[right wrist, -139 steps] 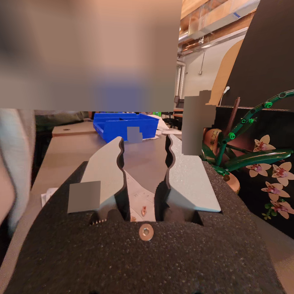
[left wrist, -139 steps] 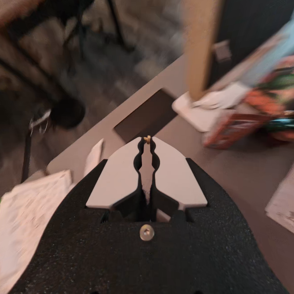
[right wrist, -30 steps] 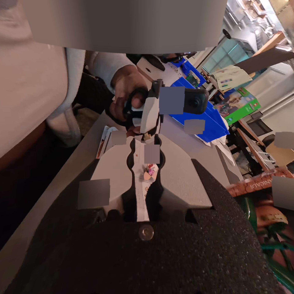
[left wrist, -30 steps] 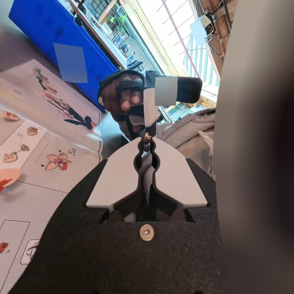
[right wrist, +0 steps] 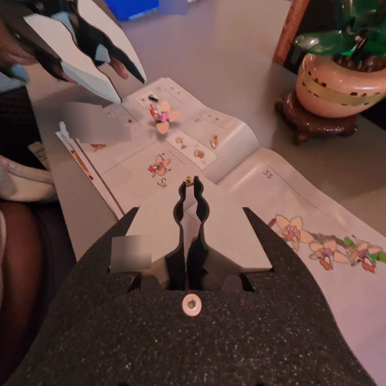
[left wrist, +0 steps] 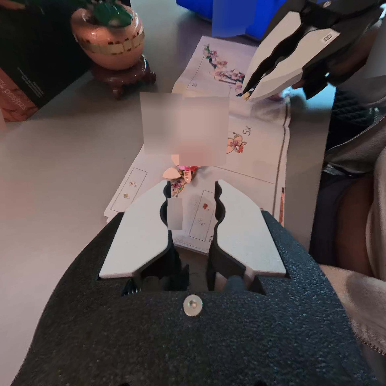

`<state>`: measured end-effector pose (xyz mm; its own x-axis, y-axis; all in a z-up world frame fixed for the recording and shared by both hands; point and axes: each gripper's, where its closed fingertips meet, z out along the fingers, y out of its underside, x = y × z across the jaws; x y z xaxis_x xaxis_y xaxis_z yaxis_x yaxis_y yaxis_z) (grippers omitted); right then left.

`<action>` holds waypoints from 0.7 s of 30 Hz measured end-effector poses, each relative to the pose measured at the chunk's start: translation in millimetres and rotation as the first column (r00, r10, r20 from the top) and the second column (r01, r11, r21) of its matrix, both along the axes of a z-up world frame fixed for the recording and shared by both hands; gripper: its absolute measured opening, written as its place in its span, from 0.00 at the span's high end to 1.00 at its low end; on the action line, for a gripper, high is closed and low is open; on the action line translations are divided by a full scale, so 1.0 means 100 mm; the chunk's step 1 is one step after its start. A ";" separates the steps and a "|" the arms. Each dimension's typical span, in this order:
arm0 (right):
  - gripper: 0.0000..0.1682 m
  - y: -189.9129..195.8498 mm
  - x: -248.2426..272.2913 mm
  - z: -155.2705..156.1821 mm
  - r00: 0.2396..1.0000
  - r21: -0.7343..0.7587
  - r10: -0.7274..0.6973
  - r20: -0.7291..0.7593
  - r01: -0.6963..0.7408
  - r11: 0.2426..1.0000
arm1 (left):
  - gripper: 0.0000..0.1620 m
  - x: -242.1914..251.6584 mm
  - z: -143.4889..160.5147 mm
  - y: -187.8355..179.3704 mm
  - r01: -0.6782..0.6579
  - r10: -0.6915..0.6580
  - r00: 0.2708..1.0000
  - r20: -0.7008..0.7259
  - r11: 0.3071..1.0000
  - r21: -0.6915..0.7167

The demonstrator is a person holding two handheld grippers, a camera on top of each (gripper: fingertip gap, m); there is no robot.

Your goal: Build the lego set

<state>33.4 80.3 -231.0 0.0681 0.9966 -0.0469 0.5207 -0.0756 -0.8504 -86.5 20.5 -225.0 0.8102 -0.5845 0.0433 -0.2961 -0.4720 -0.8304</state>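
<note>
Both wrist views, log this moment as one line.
left tongs: open, empty | right tongs: shut on tan piece | flower: on booklet | pot: beside booklet

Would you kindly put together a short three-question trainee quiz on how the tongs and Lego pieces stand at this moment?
1. True or false: the left tongs hold a piece.
2. Which tongs pinch the small tan piece? A) left B) right C) neither
3. Fill in: the part-built flower lies on the open ____.

Key: 1 false, they stand open and empty. 2 B. 3 instruction booklet.
</note>
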 end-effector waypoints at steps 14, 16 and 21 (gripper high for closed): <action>0.89 0.04 0.11 -0.26 0.984 -0.026 0.010 0.177 -0.005 1.000 | 0.75 0.03 0.02 0.15 0.002 0.007 0.993 -0.117 0.997 0.081; 0.85 0.03 0.13 -0.24 0.984 -0.055 0.018 0.176 -0.009 0.998 | 0.74 0.01 0.03 0.16 -0.010 0.020 0.994 -0.107 0.996 0.087; 0.85 0.08 0.14 -0.18 0.983 -0.044 0.027 0.183 -0.019 0.999 | 0.75 0.03 0.04 0.16 -0.014 0.020 0.998 -0.067 0.995 0.097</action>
<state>47.6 88.2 -249.3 0.0562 0.9954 -0.0776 0.6699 -0.0953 -0.7363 -83.1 36.3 -221.0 0.8192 -0.5694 -0.0679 -0.3457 -0.3959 -0.8507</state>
